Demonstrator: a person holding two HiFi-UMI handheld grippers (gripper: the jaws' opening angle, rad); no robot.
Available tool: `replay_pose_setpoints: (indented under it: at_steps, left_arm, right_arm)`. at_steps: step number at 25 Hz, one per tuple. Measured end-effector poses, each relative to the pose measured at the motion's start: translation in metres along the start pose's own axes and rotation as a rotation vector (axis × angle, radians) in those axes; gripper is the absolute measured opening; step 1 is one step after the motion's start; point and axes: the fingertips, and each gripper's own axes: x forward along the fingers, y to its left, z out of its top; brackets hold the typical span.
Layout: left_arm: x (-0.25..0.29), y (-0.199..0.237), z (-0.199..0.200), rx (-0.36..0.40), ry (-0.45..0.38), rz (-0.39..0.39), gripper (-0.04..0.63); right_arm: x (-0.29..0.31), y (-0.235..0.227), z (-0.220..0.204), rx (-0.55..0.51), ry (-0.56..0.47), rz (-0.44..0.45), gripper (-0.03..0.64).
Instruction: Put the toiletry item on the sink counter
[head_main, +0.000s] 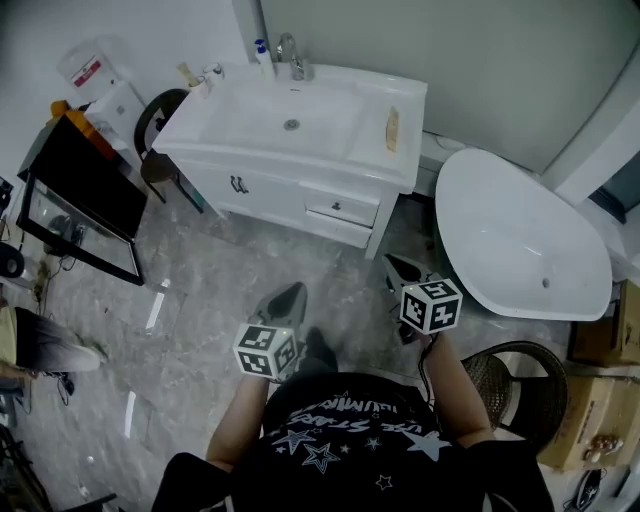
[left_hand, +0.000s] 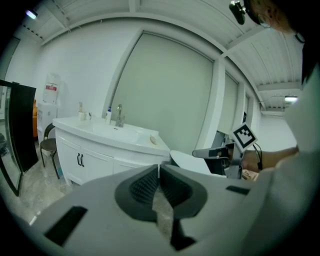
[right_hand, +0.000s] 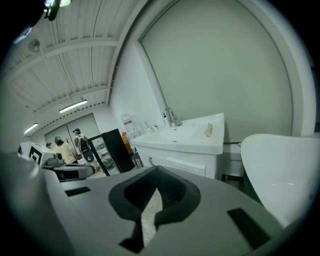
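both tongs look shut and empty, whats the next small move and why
Probably step toward the sink counter: the left tongs and right tongs are both shut on nothing, well short of it, and a tan item lies there beside the basin.

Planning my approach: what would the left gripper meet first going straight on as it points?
The left gripper would likely hit the vanity cabinet front near its right end; depth is unclear.

Two grippers (head_main: 292, 292) (head_main: 392, 262), two chairs (head_main: 158, 165) (head_main: 522, 388), one sink counter (head_main: 300, 168), one bathtub (head_main: 520, 240), one faucet (head_main: 290, 52).
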Motion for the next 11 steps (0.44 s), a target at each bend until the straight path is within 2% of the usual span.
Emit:
replay_pose_setpoints:
  at_steps: [11]
  left_arm:
    - [-0.057,-0.079,-0.033,0.008,-0.032,0.001,0.025]
  right_arm:
    - [-0.095,0.022,-0.047,-0.049,0.017,0.033,0.014]
